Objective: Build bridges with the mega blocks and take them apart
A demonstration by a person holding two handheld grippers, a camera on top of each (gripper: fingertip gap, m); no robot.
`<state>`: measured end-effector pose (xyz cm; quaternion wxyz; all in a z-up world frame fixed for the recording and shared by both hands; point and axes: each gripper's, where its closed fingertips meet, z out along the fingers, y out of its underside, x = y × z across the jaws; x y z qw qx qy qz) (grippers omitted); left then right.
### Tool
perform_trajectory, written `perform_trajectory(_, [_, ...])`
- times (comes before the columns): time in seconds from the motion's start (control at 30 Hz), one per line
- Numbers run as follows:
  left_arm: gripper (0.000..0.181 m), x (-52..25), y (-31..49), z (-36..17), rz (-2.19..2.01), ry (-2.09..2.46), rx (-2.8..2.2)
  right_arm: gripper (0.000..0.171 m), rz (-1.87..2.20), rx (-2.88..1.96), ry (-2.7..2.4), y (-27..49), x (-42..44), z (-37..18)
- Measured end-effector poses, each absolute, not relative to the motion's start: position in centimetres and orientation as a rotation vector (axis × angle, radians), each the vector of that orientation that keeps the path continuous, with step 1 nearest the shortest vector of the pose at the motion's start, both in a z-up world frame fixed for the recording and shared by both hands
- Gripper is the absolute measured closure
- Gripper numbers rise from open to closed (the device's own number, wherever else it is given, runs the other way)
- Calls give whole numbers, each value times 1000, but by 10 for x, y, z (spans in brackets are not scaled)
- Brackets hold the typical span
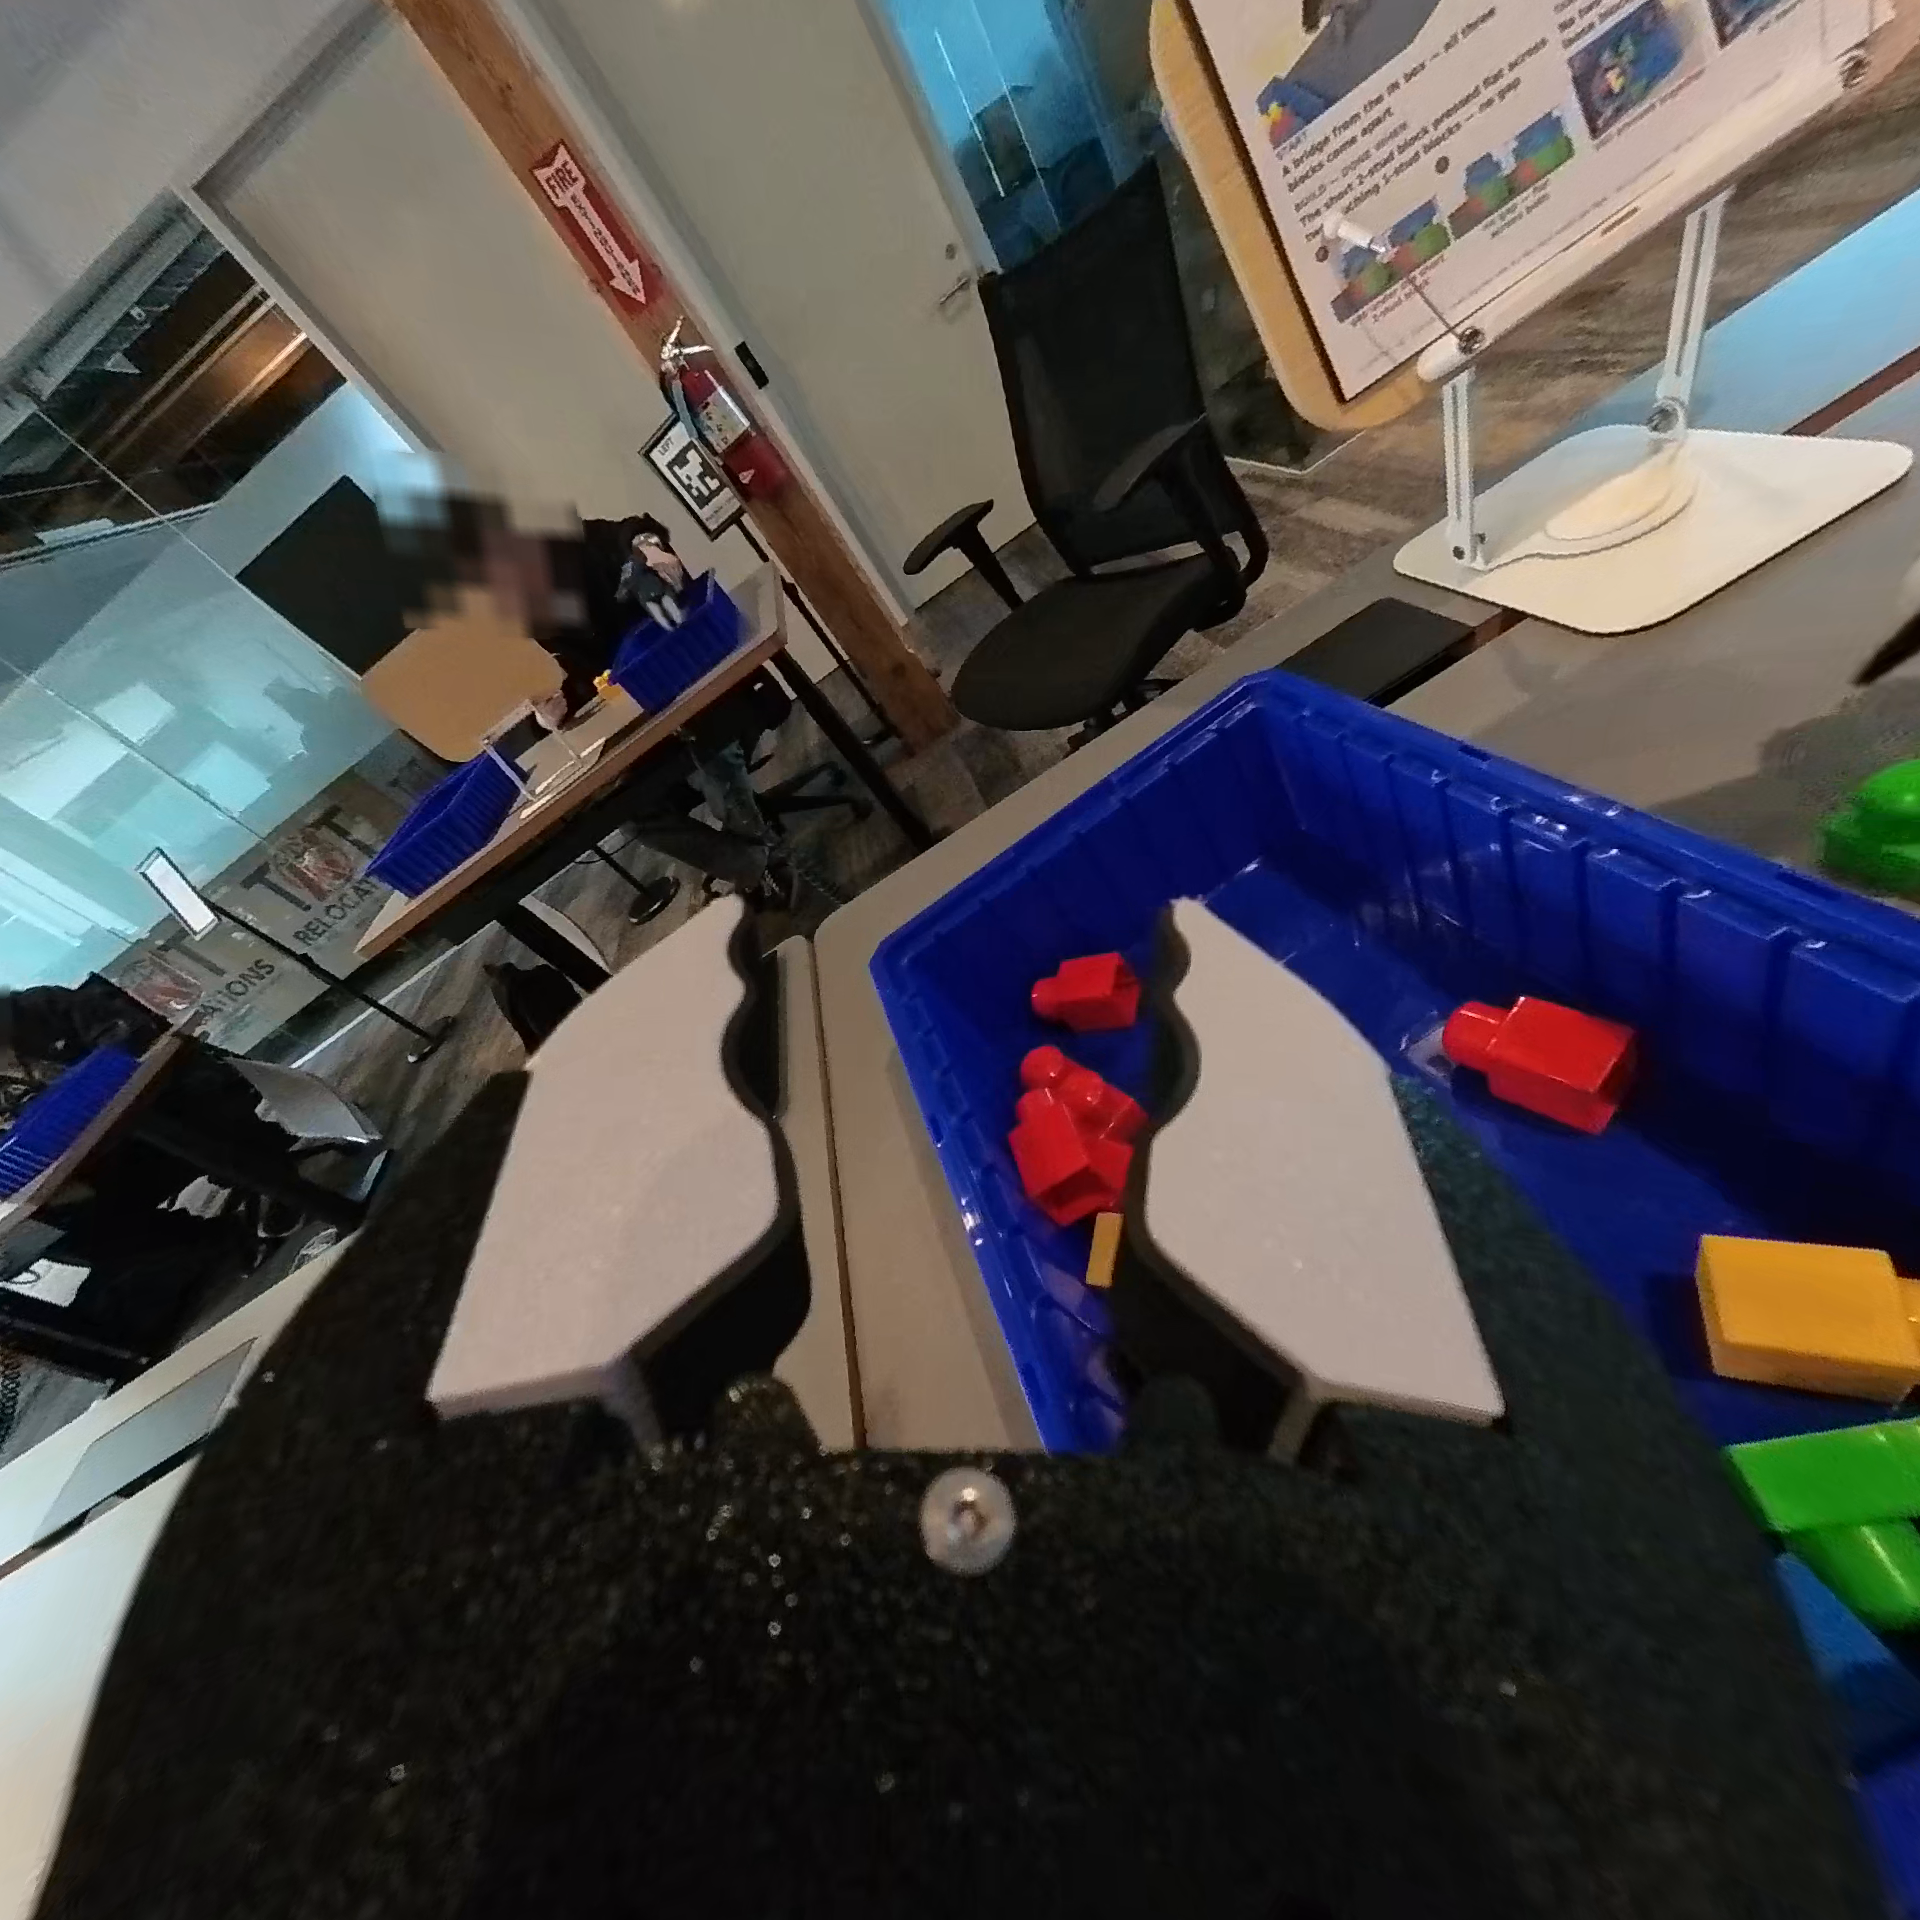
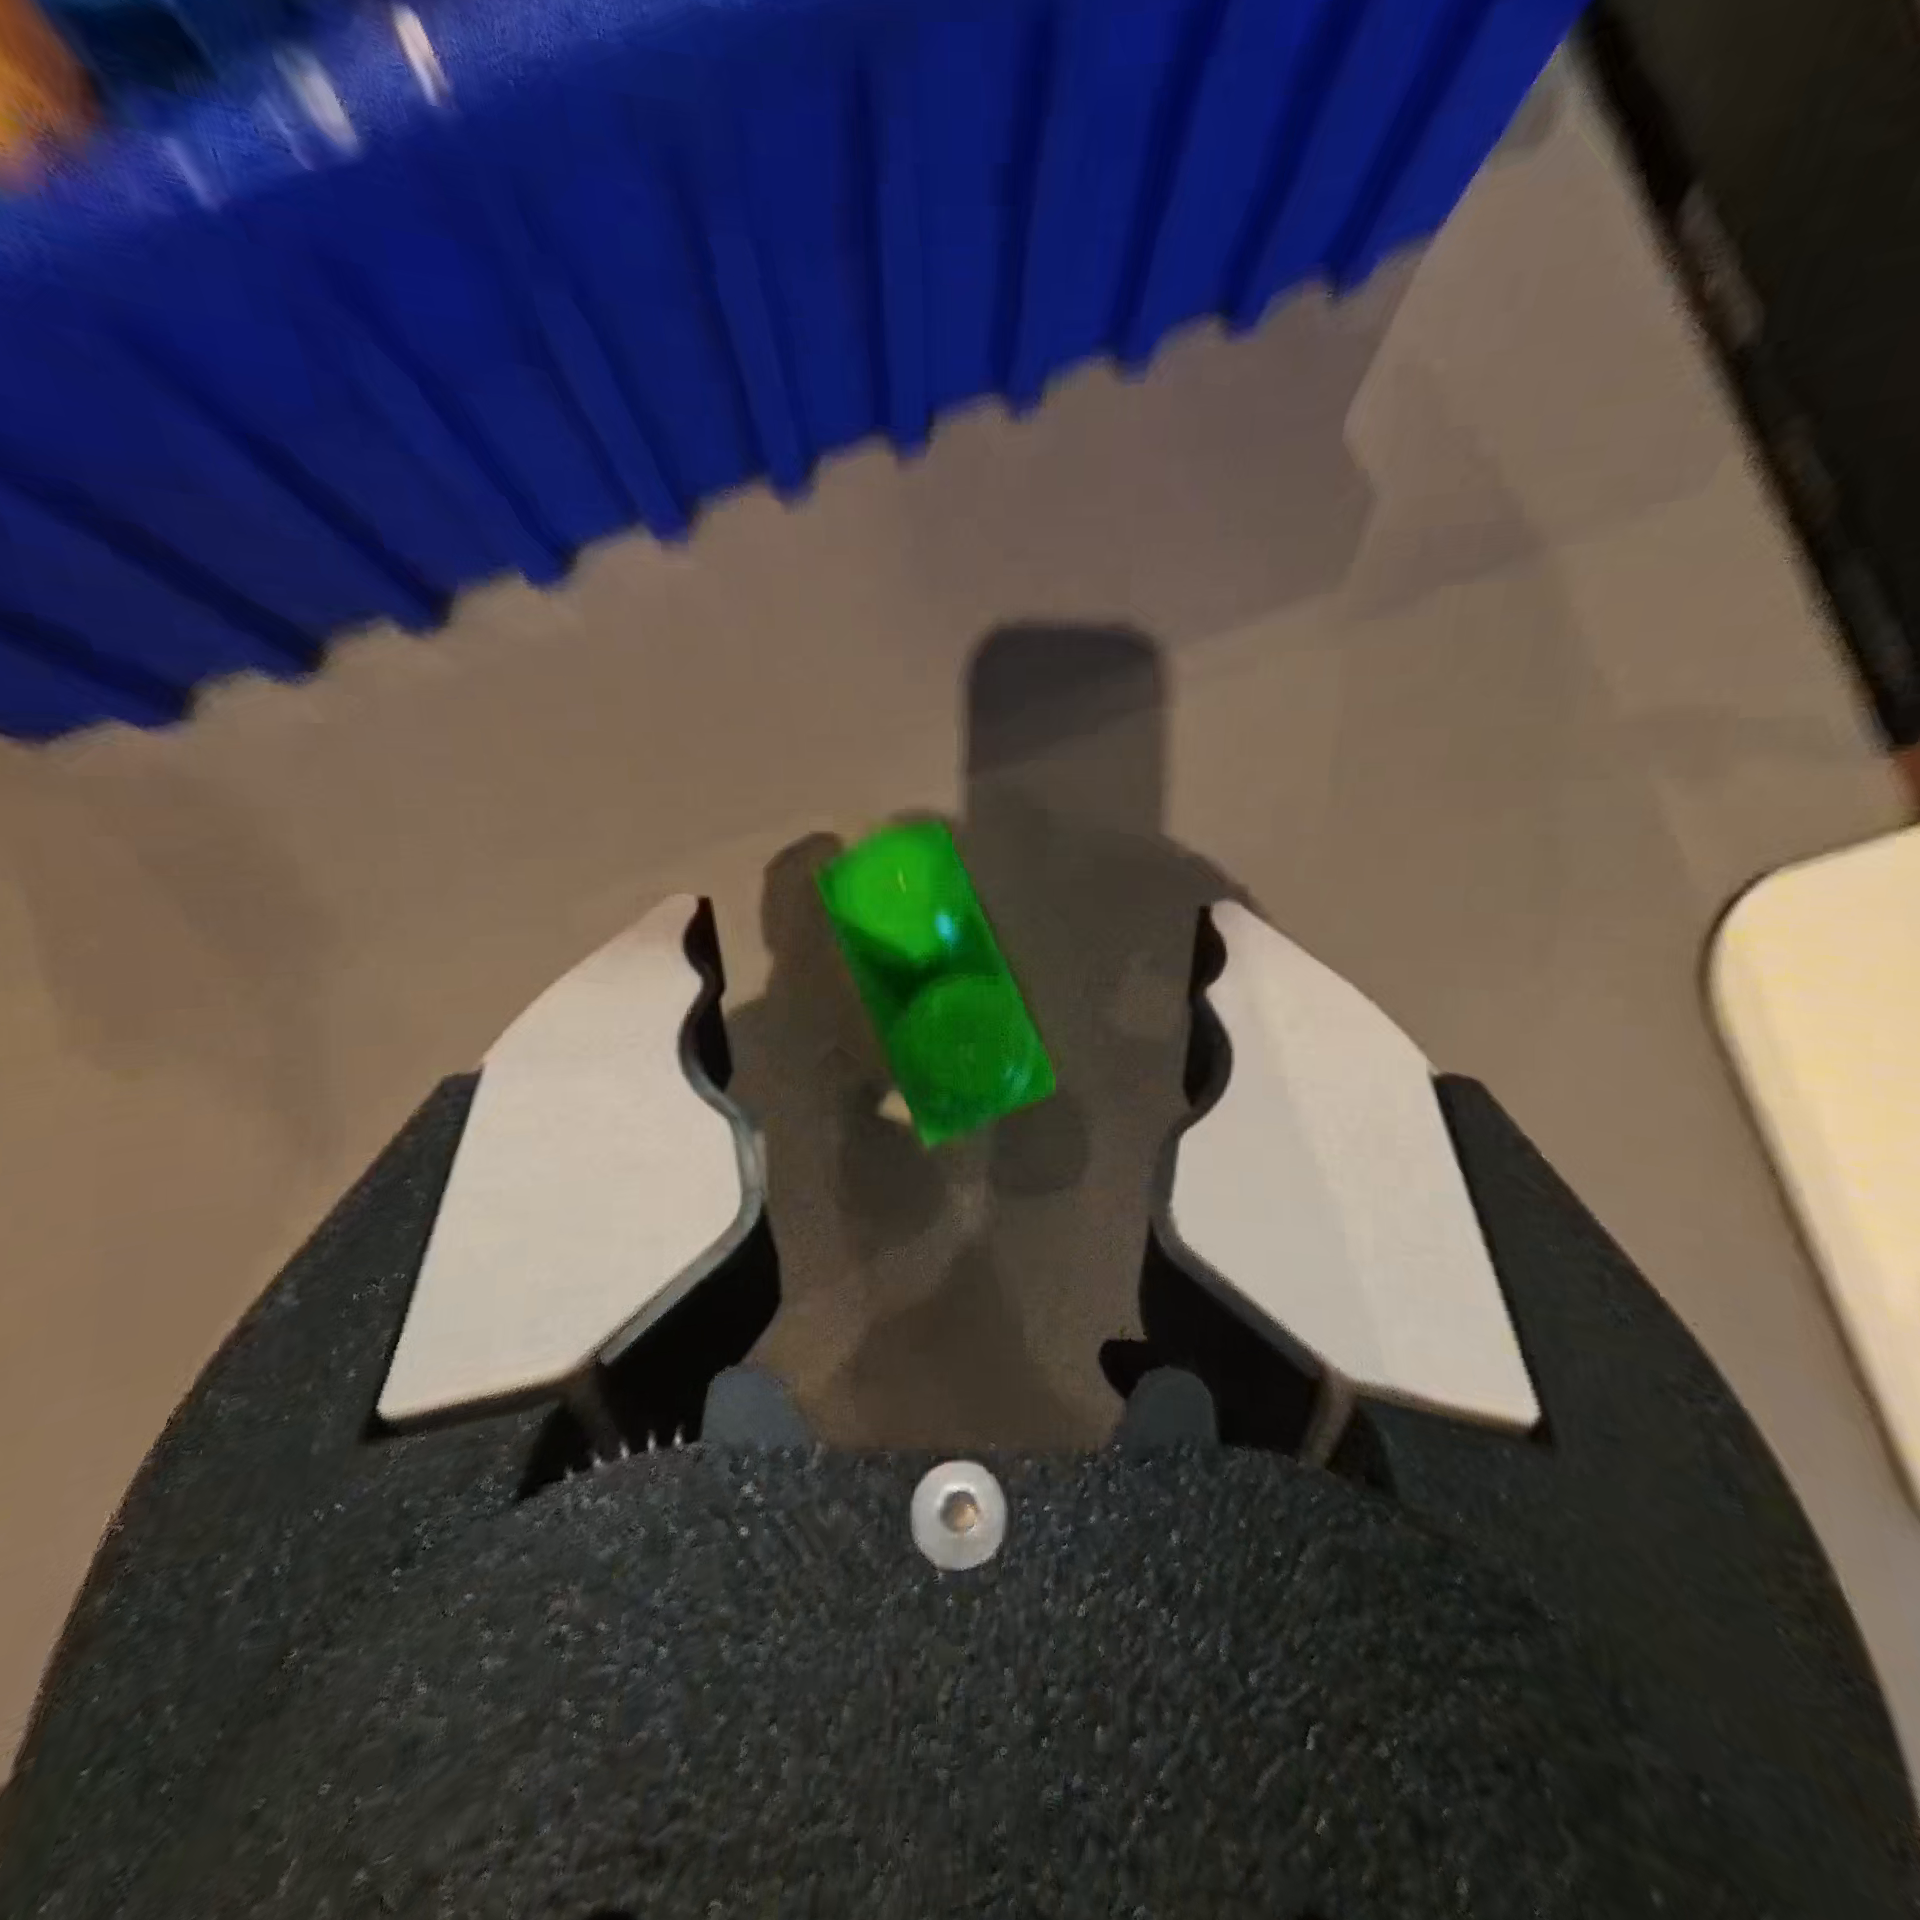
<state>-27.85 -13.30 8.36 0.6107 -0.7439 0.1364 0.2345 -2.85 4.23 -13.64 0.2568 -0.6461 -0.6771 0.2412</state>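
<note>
- Partly, the right wrist view is smeared by blur: the ribbed wall of the blue plastic bin [image 2: 644,312] is streaked, and an orange patch in the top left corner cannot be identified.
- A dark object at the right edge of that view is cut off, and so is the cream-coloured flat base [image 2: 1829,1060] below it.
- In the left wrist view, the gripper body hides the near part of the bin [image 1: 1039,1195], and one finger covers part of the red pile.
- The green two-stud plastic block [image 2: 935,987] lies on the grey table [image 2: 416,831], studs facing up, turned at an angle, outside the bin and near its wall.
- The right gripper [image 2: 951,966] has its jaws wide apart, with the green block between the fingers and touching neither.
- The left gripper [image 1: 951,956] is also spread wide and holds nothing; it is over the bin's corner.
- Inside the bin lie a small red block [image 1: 1086,992], a cluster of red blocks [image 1: 1075,1148], and a larger red block [image 1: 1538,1060].
- An orange block [image 1: 1808,1320] and green blocks [image 1: 1839,1496] are cut off by the right edge.
</note>
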Motion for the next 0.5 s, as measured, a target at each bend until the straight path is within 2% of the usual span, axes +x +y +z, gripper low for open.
perform_trajectory(0.03, [110, -280, -133, 84, 541, 309, -1714, 87, 705, -1684, -1799, 38, -40, -117])
perform_trajectory(0.13, [110, -284, -134, 86, 549, 287, -1702, 98, 782, -1423, -1770, 20, -90, -56])
perform_trajectory(0.23, [110, -288, -136, 88, 575, 276, -1697, 105, 783, -1236, -1959, -16, -149, -33])
perform_trajectory(0.37, [110, -290, -139, 91, 595, 268, -1681, 104, 755, -1085, -2313, -65, -220, -58])
perform_trajectory(0.5, [114, -292, -144, 93, 598, 276, -1655, 115, 623, -984, -2621, -91, -252, -106])
